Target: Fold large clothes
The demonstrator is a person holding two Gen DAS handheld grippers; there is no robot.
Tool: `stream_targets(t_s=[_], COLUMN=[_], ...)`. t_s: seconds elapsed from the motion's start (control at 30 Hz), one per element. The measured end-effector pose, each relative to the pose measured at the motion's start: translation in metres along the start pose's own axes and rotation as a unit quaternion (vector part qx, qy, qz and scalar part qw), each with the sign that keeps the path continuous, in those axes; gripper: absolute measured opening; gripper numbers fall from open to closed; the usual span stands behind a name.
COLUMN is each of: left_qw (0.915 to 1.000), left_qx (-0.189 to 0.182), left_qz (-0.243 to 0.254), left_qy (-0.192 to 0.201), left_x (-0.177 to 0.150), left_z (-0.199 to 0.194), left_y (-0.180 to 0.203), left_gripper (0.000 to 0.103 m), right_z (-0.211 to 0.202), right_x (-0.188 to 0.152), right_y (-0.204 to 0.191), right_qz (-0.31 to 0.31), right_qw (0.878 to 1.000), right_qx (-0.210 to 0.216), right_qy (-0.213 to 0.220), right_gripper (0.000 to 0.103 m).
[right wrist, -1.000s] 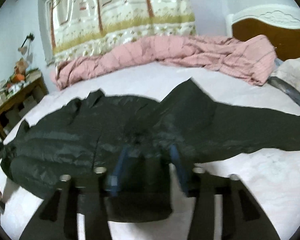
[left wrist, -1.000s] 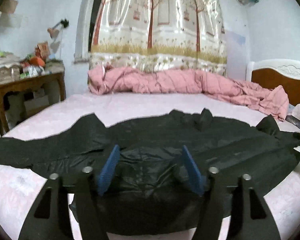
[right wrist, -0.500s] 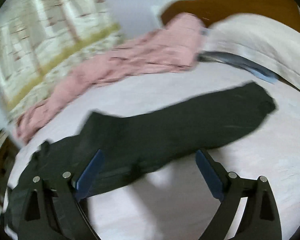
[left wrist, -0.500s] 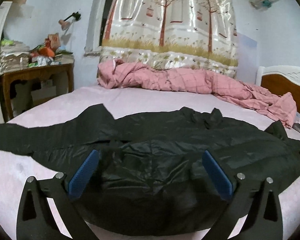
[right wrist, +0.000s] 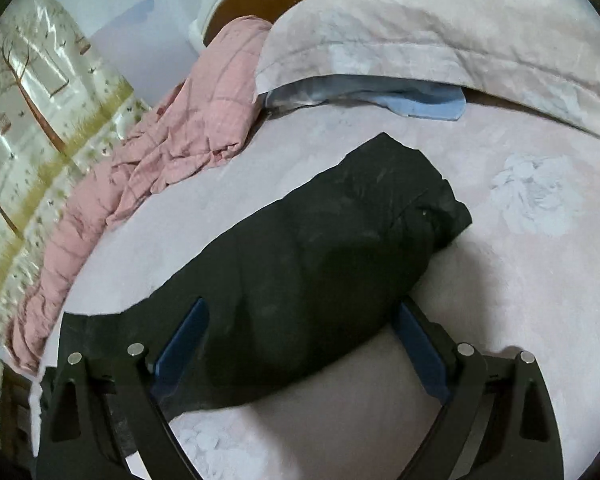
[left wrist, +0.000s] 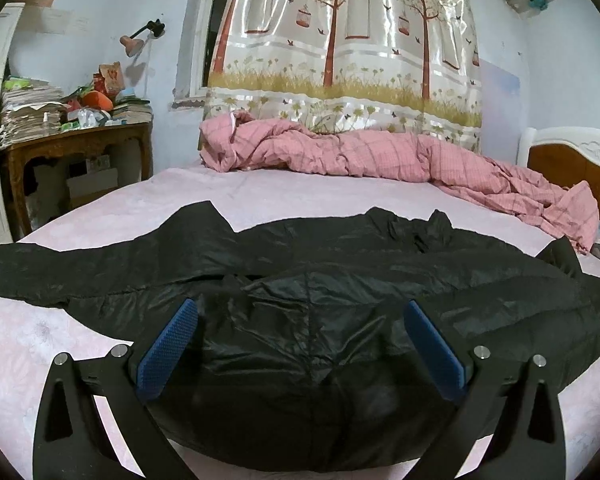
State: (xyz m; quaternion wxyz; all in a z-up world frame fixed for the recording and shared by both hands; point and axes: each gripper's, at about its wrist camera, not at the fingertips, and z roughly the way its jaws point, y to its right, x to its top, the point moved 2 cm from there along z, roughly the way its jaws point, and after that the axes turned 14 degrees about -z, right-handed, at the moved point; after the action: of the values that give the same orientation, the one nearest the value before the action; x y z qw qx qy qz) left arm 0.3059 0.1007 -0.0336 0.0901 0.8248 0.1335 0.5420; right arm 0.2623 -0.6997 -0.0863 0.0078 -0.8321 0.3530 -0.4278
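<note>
A large black jacket (left wrist: 320, 304) lies spread flat on the pink bed (left wrist: 284, 196), its hem nearest me and one sleeve (left wrist: 60, 272) stretched to the left. My left gripper (left wrist: 300, 332) is open and empty above the hem, blue pads wide apart. In the right wrist view the jacket's other sleeve (right wrist: 340, 264) lies across the bed with its cuff (right wrist: 440, 208) pointing toward the pillow. My right gripper (right wrist: 300, 336) is open and empty, with the sleeve lying between its fingers.
A rumpled pink checked quilt (left wrist: 380, 160) lies along the far side of the bed, also in the right wrist view (right wrist: 160, 140). A pillow (right wrist: 440, 32) and wooden headboard (left wrist: 572, 168) are at the right. A cluttered wooden table (left wrist: 72, 148) stands left of the bed.
Both grippers have opened from a narrower setting. The right gripper has swung right, from over the jacket body to over the right sleeve. The left gripper has lifted slightly.
</note>
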Motion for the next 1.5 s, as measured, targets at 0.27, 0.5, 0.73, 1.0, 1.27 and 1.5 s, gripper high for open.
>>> stream_targets(t_s=[0.27,0.5,0.73,1.0,1.27,1.5], left_qw=[0.9999,0.9999,0.9995,0.9988,0.9997,0.9996], left_qx=[-0.001,0.000,0.009,0.010,0.013,0.027], left_qz=[0.001,0.009,0.026,0.042,0.013,-0.005], left_qy=[-0.011,-0.006,-0.017,-0.021,-0.014,-0.008], left_x=[-0.001,0.001,-0.001,-0.004,-0.003,0.000], left_z=[0.003,0.002,0.006,0.006,0.005,0.006], left_y=[-0.001,-0.003,0.003,0.009,0.000,-0.008], left_gripper=[0.103,0.103,0.103,0.103,0.103,0.103], right_z=[0.008,0.004,-0.051,-0.127,-0.182,-0.184], right_x=[0.000,-0.004,0.008,-0.005,-0.055,-0.149], right_y=[-0.005,0.008,-0.069,-0.261,-0.437,-0.563], right_qz=[-0.009,0.026,-0.072,-0.224,-0.309,-0.341], right_qw=[0.999,1.000,0.992,0.954,0.910,0.879], right_qx=[-0.038,0.007,0.019,0.139,0.236,0.319], right_qy=[-0.004,0.013,0.103,0.142,0.142,0.100], right_gripper=[0.063,0.008,0.007,0.007,0.007,0.007])
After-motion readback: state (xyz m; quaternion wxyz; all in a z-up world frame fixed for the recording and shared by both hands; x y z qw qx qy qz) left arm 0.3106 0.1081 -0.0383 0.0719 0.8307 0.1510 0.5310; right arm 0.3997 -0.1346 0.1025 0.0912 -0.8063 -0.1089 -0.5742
